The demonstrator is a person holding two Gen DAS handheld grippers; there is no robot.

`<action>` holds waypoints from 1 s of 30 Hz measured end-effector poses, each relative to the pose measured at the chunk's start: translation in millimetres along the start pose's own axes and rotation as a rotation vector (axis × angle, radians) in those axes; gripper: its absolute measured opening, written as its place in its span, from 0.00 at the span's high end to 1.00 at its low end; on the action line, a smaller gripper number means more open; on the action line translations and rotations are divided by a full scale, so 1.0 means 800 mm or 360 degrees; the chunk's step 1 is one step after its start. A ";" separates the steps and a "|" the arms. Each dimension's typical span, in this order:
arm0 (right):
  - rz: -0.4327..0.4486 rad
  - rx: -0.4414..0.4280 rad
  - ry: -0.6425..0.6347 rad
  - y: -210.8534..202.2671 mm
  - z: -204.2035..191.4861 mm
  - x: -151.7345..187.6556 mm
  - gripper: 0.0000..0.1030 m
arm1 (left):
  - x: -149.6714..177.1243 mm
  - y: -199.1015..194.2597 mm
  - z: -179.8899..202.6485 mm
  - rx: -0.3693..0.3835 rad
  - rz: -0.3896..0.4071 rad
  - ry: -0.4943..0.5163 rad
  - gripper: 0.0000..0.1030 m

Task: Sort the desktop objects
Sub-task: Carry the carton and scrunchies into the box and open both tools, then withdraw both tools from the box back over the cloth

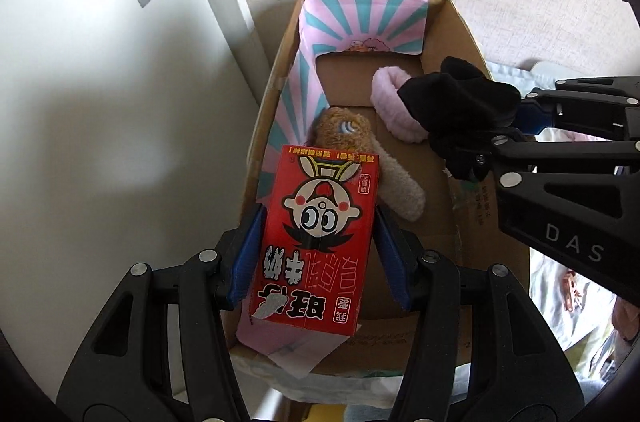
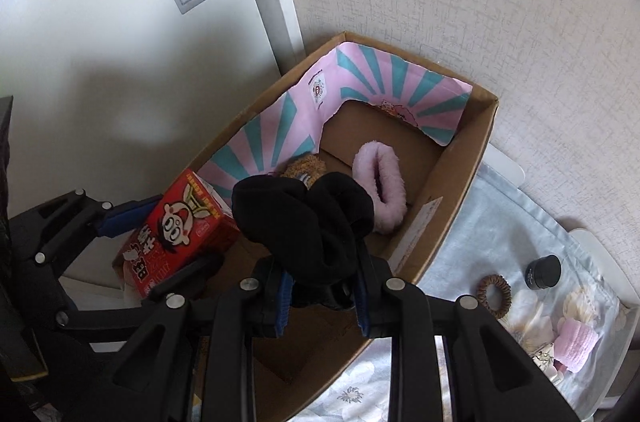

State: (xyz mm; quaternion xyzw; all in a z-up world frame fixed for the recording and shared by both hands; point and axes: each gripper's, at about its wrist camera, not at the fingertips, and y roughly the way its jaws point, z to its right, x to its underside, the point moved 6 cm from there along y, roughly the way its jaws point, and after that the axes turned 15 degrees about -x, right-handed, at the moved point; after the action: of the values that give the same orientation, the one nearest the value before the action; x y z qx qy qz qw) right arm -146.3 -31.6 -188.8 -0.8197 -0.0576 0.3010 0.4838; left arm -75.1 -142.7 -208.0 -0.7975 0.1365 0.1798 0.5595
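With the red milk carton (image 1: 316, 242) clamped by the left gripper (image 1: 318, 230) and the black cloth (image 2: 304, 218) pinched by the right gripper (image 2: 322, 286), both above the cardboard box (image 1: 460, 18), the cloth at the carton's 2 o'clock could be snagged if both are lowered together.

My right gripper (image 2: 320, 286) clamped on a black scrunchie (image 2: 304, 218) over the cardboard box (image 2: 460, 166), left gripper (image 2: 160, 242) gripping a red milk carton (image 2: 176, 234).

The red carton (image 1: 316, 242), centre frame, bears upside-down "旺仔牛奶". "DAS" stands on the black gripper arm (image 1: 574, 242) at right.
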 end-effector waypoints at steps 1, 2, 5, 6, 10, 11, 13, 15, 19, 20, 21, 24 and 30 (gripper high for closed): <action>0.0000 0.0004 0.0001 0.000 0.000 0.000 0.77 | -0.001 0.002 -0.001 0.0007 -0.0001 -0.0002 0.50; -0.0006 0.0005 0.0003 0.001 0.000 -0.001 0.77 | -0.001 0.002 0.001 0.0013 -0.0004 -0.0002 0.50; 0.0005 0.0027 0.0027 0.000 0.001 -0.002 0.74 | 0.001 0.001 0.000 0.0095 -0.0023 -0.0016 0.49; 0.0013 0.0030 0.0046 -0.002 0.002 -0.003 0.61 | 0.001 -0.002 0.001 0.0125 -0.0017 -0.0021 0.41; 0.0074 -0.0028 0.0114 -0.015 0.005 -0.011 0.24 | -0.002 -0.020 -0.001 0.0156 0.0057 -0.0016 0.00; 0.0091 -0.0056 0.0127 -0.019 0.006 -0.013 0.24 | -0.003 -0.025 0.000 0.0178 0.0066 -0.0007 0.00; 0.0106 -0.0072 0.0153 -0.025 0.009 -0.015 0.24 | -0.004 -0.028 0.002 0.0194 0.0068 0.0011 0.00; 0.0121 -0.0063 0.0175 -0.031 0.012 -0.015 0.24 | -0.006 -0.034 0.001 0.0158 0.0100 0.0021 0.00; 0.0160 -0.0049 0.0181 -0.044 0.012 -0.010 0.24 | -0.008 -0.045 0.001 0.0109 0.0145 0.0042 0.00; 0.0170 -0.0049 0.0174 -0.047 0.012 -0.009 0.24 | -0.007 -0.049 0.001 0.0108 0.0158 0.0044 0.00; 0.0178 -0.0046 0.0164 -0.050 0.010 -0.007 0.24 | -0.007 -0.052 0.001 0.0126 0.0163 0.0045 0.00; 0.0185 -0.0028 0.0143 -0.055 0.006 -0.004 0.24 | -0.008 -0.062 0.004 0.0194 0.0179 0.0030 0.00; 0.0228 -0.0025 0.0138 -0.073 0.002 -0.003 0.24 | -0.003 -0.077 0.000 0.0113 0.0214 0.0041 0.00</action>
State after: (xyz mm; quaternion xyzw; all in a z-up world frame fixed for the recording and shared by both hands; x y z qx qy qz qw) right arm -137.5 -0.8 -140.1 -0.8378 0.0199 0.2987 0.4567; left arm -51.0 -121.9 -154.8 -0.7683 0.2031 0.2018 0.5724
